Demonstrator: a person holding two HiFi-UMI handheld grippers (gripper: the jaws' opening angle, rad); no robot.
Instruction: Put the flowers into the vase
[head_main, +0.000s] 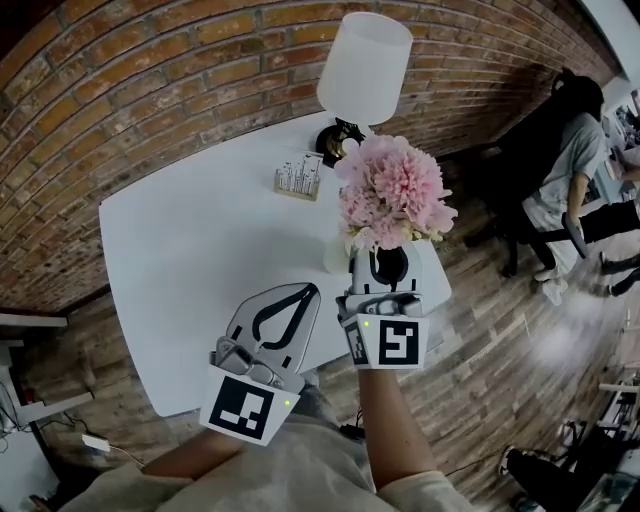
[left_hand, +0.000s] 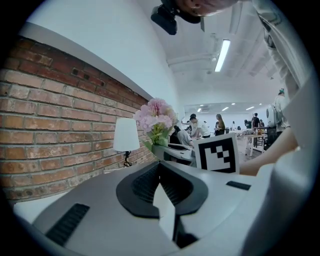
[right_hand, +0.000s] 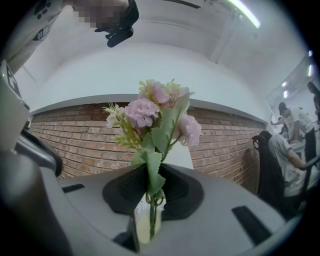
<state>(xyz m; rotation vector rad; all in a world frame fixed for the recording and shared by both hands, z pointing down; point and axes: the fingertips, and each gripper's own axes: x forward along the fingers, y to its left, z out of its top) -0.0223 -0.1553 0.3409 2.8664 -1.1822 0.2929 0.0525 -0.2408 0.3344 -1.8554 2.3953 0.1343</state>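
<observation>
1. Flowers, a bunch of pink blooms with green leaves, stood upright in the right gripper above the near right part of the white table.
2. In the right gripper view, the jaws were clenched on the leafy stems just under the blooms.
3. A pale vase sat on the table just left of that gripper, beneath the blooms. In the right gripper view the stem ends overlapped the vase, but whether they were inside it could not be told.
4. The left gripper hung over the near edge of the table, left of the right one. Its jaws were pressed together with nothing between them.
5. Farther back on the table stood a lamp with a white shade and a small glass rack, both near the brick wall.
6. A seated person was off to the right, well apart from the table.
</observation>
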